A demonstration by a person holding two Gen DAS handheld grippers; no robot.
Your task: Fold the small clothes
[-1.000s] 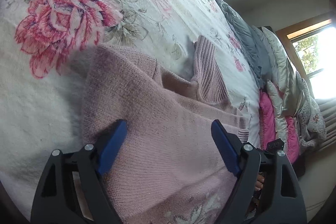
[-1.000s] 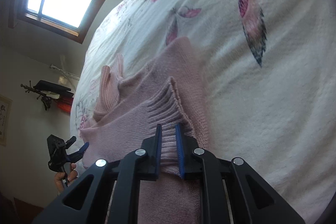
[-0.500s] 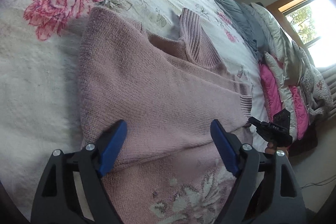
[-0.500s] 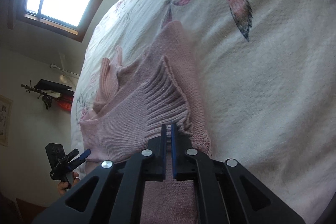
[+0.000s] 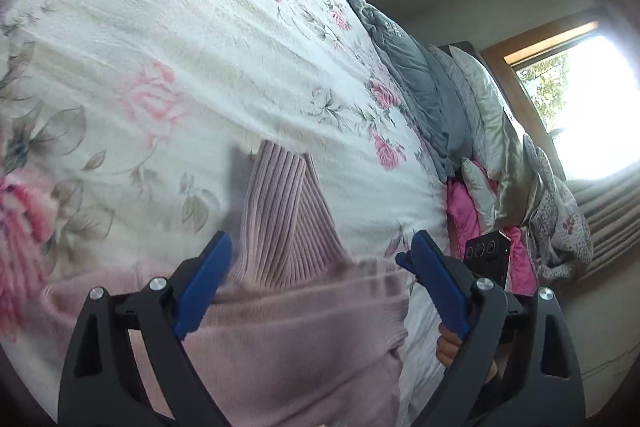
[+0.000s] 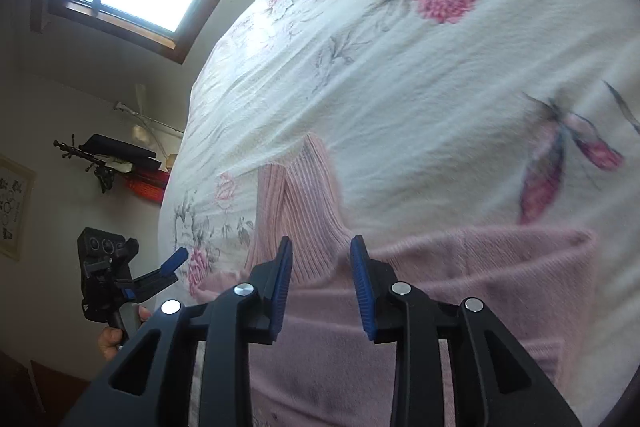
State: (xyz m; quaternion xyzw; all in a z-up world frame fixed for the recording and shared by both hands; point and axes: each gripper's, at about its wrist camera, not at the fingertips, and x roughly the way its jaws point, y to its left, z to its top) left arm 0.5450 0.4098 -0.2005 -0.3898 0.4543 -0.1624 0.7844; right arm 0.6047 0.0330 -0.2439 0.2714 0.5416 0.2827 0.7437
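Right wrist view: right hand-held gripper (image 6: 321, 281) has released the pink sweater (image 6: 460, 291).

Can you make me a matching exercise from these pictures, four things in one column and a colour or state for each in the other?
Column one:
1. sweater
2. bedspread
3. left hand-held gripper
4. pillow

Column two:
A. grey, at the head of the bed
B. open, holding nothing
C. pink knit with a ribbed collar
D. white with printed pink roses

Pairs: 1-C, 2-D, 3-B, 4-A
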